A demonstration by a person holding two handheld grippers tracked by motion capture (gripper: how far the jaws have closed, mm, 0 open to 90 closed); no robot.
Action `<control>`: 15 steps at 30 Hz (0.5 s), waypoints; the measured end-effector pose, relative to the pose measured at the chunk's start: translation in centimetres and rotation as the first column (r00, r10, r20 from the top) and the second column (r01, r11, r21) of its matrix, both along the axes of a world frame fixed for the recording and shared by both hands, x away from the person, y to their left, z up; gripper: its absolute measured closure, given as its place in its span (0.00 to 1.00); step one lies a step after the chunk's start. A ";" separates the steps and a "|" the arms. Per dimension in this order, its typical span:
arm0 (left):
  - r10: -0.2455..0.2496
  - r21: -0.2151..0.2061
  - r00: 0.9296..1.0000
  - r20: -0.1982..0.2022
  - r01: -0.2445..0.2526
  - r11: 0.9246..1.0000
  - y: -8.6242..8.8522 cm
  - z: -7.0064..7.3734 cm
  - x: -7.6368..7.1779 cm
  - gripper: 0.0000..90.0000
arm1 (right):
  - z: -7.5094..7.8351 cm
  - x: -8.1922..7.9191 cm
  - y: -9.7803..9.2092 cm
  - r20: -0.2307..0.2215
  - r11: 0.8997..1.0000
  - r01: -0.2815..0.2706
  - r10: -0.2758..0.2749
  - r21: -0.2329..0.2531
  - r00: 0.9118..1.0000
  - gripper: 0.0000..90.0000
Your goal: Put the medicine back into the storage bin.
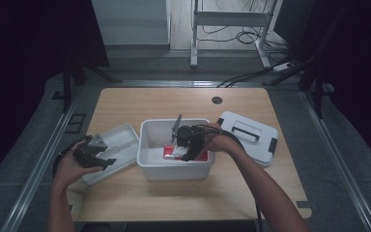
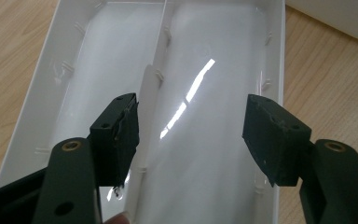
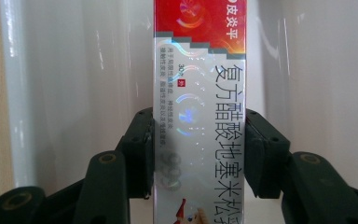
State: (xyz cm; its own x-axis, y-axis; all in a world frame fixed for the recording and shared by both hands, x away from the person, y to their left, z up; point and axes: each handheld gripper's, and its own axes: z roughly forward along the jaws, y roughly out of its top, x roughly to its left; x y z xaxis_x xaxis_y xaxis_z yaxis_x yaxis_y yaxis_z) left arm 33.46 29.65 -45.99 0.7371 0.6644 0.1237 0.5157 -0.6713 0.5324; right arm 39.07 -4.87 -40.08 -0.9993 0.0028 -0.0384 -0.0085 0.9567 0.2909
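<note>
The wooden bench (image 1: pixel 140 193) carries a white bin (image 1: pixel 147 145) at its centre, with a white lid (image 1: pixel 263 145) bearing a handle just to the bin's right and a shallow white divided tray (image 1: pixel 121 140) just to its left. Inside the bin, the right tongs (image 3: pixel 199 149) are clenched on a red-and-silver carton (image 3: pixel 200 93), one jaw pressed against each long side. The left tongs (image 2: pixel 191 133) hang released above the tray, jaws wide apart, nothing between them.
</note>
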 end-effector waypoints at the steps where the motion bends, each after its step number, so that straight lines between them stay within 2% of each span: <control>1: 0.000 0.000 1.000 0.000 0.000 1.000 0.0 0.0 0.0 0.40 | -0.1 0.0 0.0 0.000 1.000 0.000 0.000 -0.002 1.000 0.56; 15: 0.001 0.002 1.000 -0.002 -0.001 1.000 0.0 -0.1 0.0 0.40 | -0.9 0.0 0.1 -0.029 1.000 0.002 -0.003 -0.030 1.000 0.56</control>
